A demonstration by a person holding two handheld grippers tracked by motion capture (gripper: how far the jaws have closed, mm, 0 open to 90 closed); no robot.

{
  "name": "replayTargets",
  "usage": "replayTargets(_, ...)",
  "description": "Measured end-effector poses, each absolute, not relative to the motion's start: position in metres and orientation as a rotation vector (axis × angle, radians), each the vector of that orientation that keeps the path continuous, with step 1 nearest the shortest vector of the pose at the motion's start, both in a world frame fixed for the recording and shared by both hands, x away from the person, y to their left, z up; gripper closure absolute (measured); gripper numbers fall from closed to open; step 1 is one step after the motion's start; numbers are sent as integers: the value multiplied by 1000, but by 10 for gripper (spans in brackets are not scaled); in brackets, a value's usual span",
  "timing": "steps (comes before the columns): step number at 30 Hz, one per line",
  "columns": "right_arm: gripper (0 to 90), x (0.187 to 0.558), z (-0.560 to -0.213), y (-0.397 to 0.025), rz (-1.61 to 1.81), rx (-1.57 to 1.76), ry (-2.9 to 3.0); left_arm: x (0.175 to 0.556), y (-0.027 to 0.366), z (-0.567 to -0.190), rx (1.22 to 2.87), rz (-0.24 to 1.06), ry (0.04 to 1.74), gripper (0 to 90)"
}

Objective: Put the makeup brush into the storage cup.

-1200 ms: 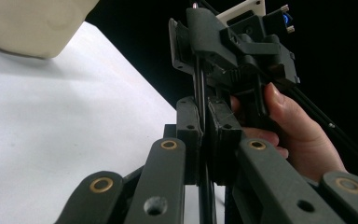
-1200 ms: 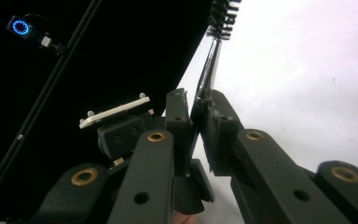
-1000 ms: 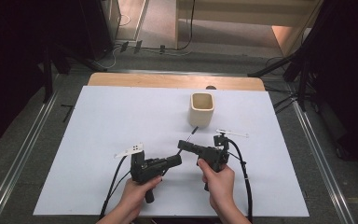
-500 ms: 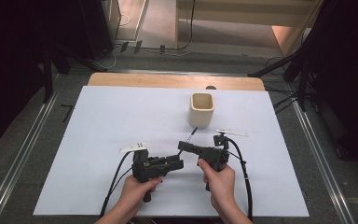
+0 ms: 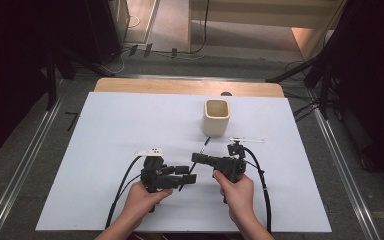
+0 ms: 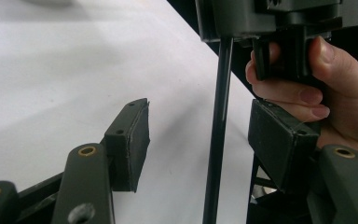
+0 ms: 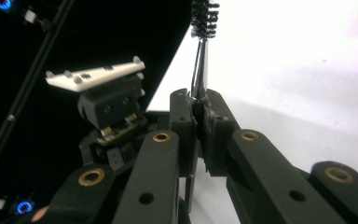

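We've got the left gripper (image 5: 189,175) low on the white table (image 5: 105,140), near the front edge. Its 2 jaws stand wide apart, gripping nothing. In the left gripper view the brush's dark handle (image 6: 218,135) runs upright through the gap between the pads (image 6: 133,140), touching neither. Just right of it, the right gripper (image 5: 196,157) points left toward the left one, jaws clamped tight on the brush (image 7: 200,60). In the right gripper view the shaft sits pinched between both pads and the black bristle head (image 7: 204,18) sticks out past the tips. The cream cup (image 5: 215,117) stands upright farther back, well apart from both.
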State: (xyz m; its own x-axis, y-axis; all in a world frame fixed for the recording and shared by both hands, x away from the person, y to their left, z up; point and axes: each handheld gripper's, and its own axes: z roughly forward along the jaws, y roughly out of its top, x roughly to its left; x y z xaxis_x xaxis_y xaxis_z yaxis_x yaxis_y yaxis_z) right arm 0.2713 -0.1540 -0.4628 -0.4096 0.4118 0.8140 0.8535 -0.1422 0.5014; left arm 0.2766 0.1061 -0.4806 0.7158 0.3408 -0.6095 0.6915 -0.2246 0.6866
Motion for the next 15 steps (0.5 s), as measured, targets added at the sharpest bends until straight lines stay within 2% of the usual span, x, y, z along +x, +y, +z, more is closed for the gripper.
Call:
replayTargets(5,856,273,-461,-155,-1551,-1402,-1799,283,110,-477,1885,-440,808,388)
replayTargets(15,856,276,-462,-152,-1497,-1370,-1871,286,111,-472,1982,-420,780,388)
